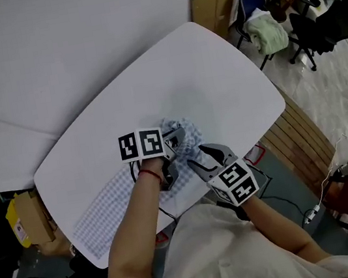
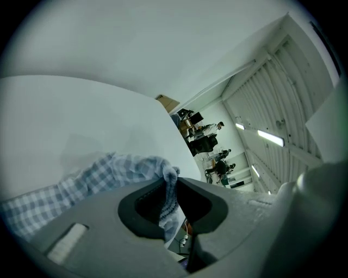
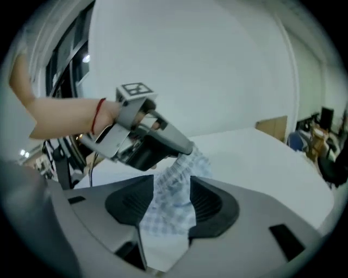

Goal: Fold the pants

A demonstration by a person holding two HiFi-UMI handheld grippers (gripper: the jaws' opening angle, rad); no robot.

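Where the left gripper (image 2: 170, 187) pinches: bunched checked pants (image 2: 103, 168) (soft cloth).

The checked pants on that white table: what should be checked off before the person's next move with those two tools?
1. Left tool grips the pants: ok, cloth pinched between its jaws.
2. Right tool grips the pants: not ok, jaws apart, cloth loose between them.
3. Pants flat: not ok, bunched at the tools.
4. Table space beyond the tools: ok, bare white top.
5. Pants wholly on the table: cannot tell, the left forearm hides the near edge.
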